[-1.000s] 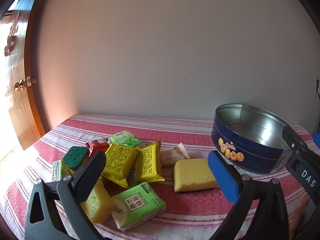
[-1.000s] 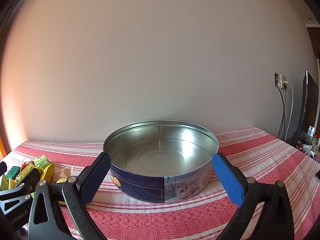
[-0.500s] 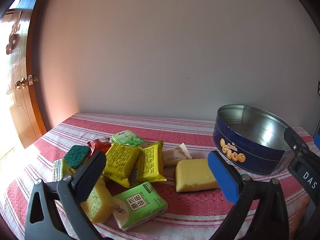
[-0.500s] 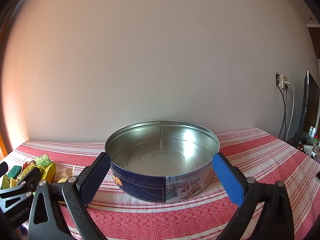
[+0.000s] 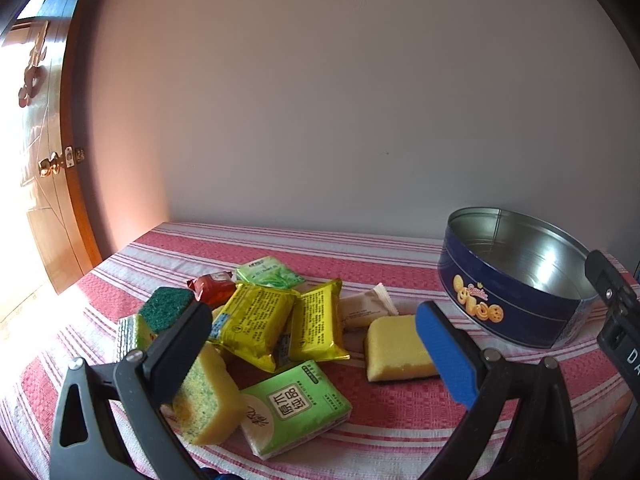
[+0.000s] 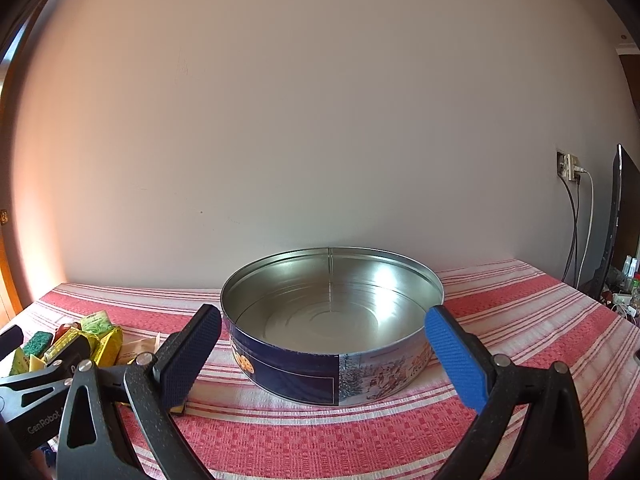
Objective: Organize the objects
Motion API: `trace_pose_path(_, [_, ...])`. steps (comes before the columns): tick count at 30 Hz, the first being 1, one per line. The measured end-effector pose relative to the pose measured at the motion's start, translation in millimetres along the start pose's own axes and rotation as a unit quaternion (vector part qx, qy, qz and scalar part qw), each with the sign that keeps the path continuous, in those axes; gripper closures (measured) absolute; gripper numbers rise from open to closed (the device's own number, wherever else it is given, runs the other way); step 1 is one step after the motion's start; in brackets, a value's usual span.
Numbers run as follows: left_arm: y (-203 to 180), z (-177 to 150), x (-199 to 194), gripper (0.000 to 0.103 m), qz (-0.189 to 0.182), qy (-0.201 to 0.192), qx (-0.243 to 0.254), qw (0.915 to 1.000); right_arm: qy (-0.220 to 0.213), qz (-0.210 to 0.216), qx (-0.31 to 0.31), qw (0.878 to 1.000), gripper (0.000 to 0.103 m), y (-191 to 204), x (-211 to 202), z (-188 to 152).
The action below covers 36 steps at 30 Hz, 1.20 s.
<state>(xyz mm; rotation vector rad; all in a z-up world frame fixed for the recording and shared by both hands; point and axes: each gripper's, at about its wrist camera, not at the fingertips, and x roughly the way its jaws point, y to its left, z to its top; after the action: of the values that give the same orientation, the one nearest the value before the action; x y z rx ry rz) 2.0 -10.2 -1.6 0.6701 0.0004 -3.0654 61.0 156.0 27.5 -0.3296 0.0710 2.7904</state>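
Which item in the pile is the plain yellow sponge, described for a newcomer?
Start at the round blue cookie tin on the striped tablecloth. Left of it lies the plain yellow sponge, apart from the packets. Unlike the other sponge, it shows no green speckles.

- My left gripper (image 5: pixel 312 354) is spread wide, black pad on the left finger, blue pad on the right, nothing between them.
- It hangs above the desk, pointing forward and slightly down.
- My right gripper (image 6: pixel 324 354) is equally wide apart, gripping nothing, level and low over the desk.
- The left gripper's black body shows at the right wrist view's lower left edge; the two sit side by side, apart.
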Motion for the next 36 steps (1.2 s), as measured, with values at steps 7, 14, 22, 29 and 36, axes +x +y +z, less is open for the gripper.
trace_pose_path(7, [12, 1, -11, 0.000, -0.008, 0.008, -0.009, 0.9999, -0.002, 0.014, -0.007, 1.000, 0.000, 1, -1, 1])
trace_pose_path(14, [27, -6, -27, 0.000, 0.012, 0.029, 0.021, 0.9993, 0.010, 0.043, -0.020, 0.999, 0.000, 7, 0, -1])
trace_pose_path(22, [64, -31, -39, 0.000, 0.030, 0.111, 0.021, 0.9932, 0.014, 0.064, -0.036, 0.997, 0.000, 17, -2, -4])
trace_pose_path(29, [69, -55, -28, 0.001, 0.033, 0.164, 0.033, 0.9853, 0.029, 0.087, -0.038, 0.995, 0.001, 24, -1, -6])
trace_pose_path(36, [55, -59, -18, 0.025, -0.006, 0.191, 0.038, 0.9807, 0.046, 0.108, -0.063, 0.991, 0.001, 36, 3, -9])
